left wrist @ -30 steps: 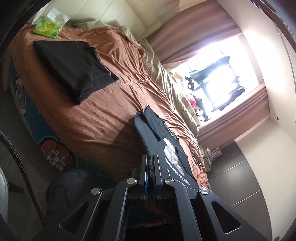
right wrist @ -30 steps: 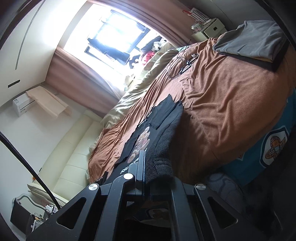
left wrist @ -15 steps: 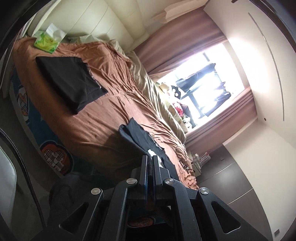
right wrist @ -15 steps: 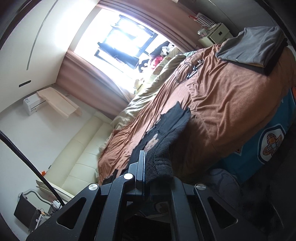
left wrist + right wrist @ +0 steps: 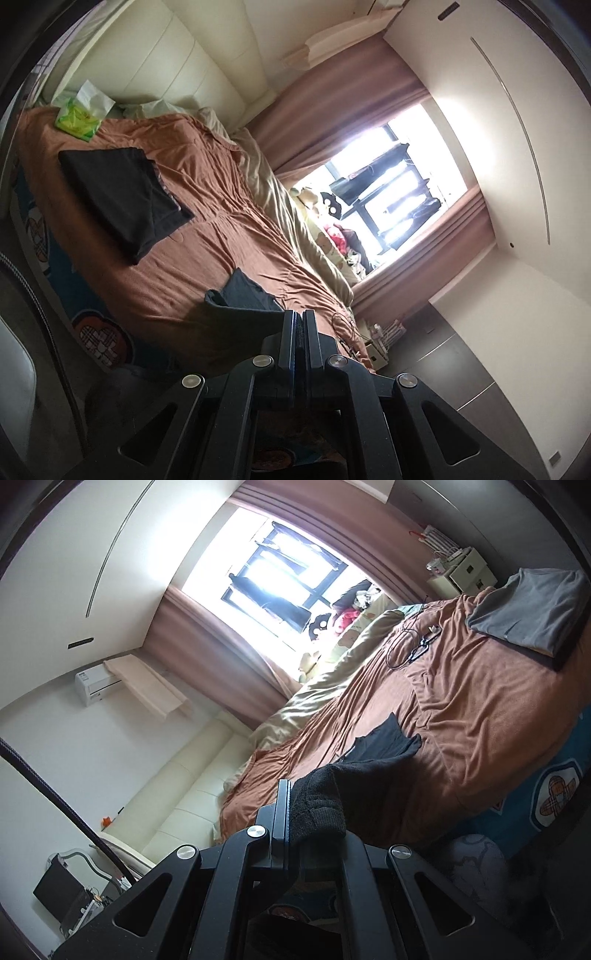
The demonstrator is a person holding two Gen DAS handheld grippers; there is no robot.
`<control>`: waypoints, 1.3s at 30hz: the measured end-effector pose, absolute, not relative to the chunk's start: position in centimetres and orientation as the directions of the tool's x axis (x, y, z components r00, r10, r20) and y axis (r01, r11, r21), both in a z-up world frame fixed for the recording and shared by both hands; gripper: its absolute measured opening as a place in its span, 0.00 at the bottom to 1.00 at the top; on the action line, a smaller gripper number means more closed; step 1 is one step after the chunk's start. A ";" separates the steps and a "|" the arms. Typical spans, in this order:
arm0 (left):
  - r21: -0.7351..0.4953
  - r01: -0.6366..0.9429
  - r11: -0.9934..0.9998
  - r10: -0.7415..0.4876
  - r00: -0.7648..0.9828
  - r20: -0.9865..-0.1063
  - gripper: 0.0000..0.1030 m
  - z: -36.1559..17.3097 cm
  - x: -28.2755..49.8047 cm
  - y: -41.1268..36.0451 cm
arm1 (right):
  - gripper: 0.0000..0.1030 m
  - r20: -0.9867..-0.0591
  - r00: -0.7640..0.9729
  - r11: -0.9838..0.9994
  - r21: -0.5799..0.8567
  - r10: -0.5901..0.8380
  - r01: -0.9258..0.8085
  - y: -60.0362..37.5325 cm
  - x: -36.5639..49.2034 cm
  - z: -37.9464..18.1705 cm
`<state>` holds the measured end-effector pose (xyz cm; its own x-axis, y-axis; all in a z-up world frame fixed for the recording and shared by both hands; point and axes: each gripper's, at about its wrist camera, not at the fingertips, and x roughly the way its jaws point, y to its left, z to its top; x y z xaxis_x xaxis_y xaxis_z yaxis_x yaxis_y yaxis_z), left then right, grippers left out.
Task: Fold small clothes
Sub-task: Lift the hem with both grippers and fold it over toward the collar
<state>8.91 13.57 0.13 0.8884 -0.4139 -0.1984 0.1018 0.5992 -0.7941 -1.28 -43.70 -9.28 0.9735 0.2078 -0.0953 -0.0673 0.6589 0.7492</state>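
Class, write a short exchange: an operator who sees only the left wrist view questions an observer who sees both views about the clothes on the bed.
Operator: Does the right tool grip anything?
Observer: Yes, the right tool is shut on a bunched, ribbed edge of the black shirt.
Operator: I see one folded black garment. Any other folded clothes?
Observer: A folded grey garment lies on the brown bedspread, at the corner near a small white cabinet.

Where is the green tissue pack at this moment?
In the left wrist view, the green tissue pack lies upper left on the brown bedcover, near the cream headboard, beyond the folded black garment.
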 end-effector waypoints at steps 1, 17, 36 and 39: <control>-0.794 0.098 0.600 -0.415 0.887 -0.204 0.03 0.0 9.4 13.5 | 0.00 -0.099 0.973 0.658 0.751 0.207 -0.063 -43.9 -0.9 -9.5; -0.750 0.043 0.660 -0.407 0.860 -0.309 0.03 0.3 23.4 11.1 | 0.00 -0.210 0.960 0.680 0.733 0.187 0.028 -46.9 13.2 -7.1; -0.645 -0.124 0.754 -0.339 0.768 -0.544 0.03 -5.4 43.0 8.0 | 0.00 -0.443 0.882 0.740 0.646 0.162 0.189 -48.4 32.8 -5.3; -0.629 -0.151 0.762 -0.327 0.749 -0.576 0.03 -6.7 44.8 7.5 | 0.00 -0.472 0.867 0.739 0.639 0.162 0.210 -48.6 34.5 -5.6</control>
